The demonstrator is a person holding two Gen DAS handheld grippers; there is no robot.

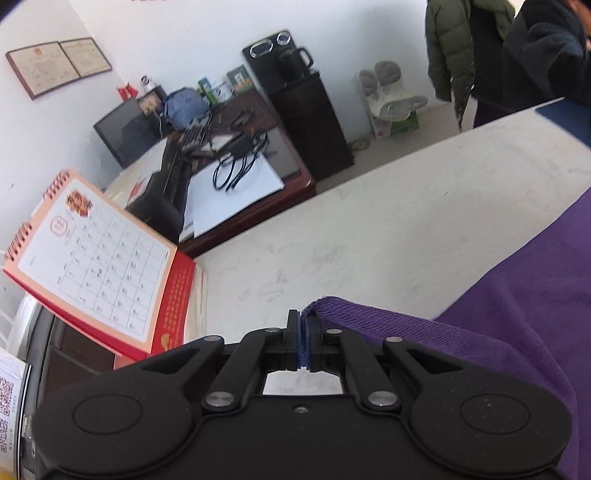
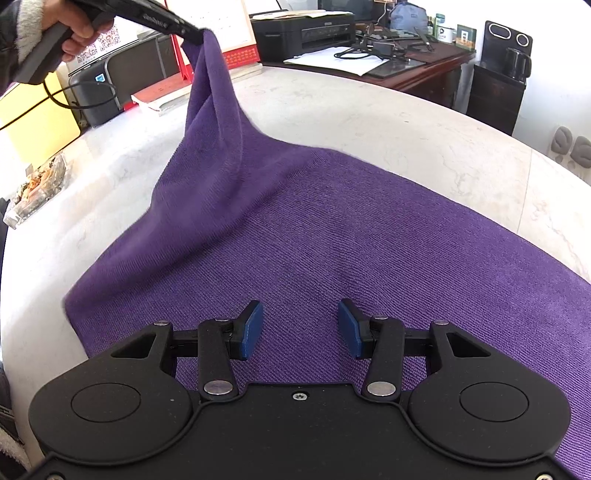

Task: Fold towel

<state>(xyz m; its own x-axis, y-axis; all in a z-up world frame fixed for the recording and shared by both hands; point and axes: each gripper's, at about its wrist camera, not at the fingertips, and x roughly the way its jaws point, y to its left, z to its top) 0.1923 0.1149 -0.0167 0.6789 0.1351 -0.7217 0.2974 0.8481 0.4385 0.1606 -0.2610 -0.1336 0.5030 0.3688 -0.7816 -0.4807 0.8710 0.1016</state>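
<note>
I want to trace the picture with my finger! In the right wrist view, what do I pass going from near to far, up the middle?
Right gripper with open jaws → purple towel → white table → white paper → black printer.

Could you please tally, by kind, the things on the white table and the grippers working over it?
Towel: 1
Calendar: 1
Clear packet: 1
Grippers: 2, left gripper and right gripper
Total: 5
</note>
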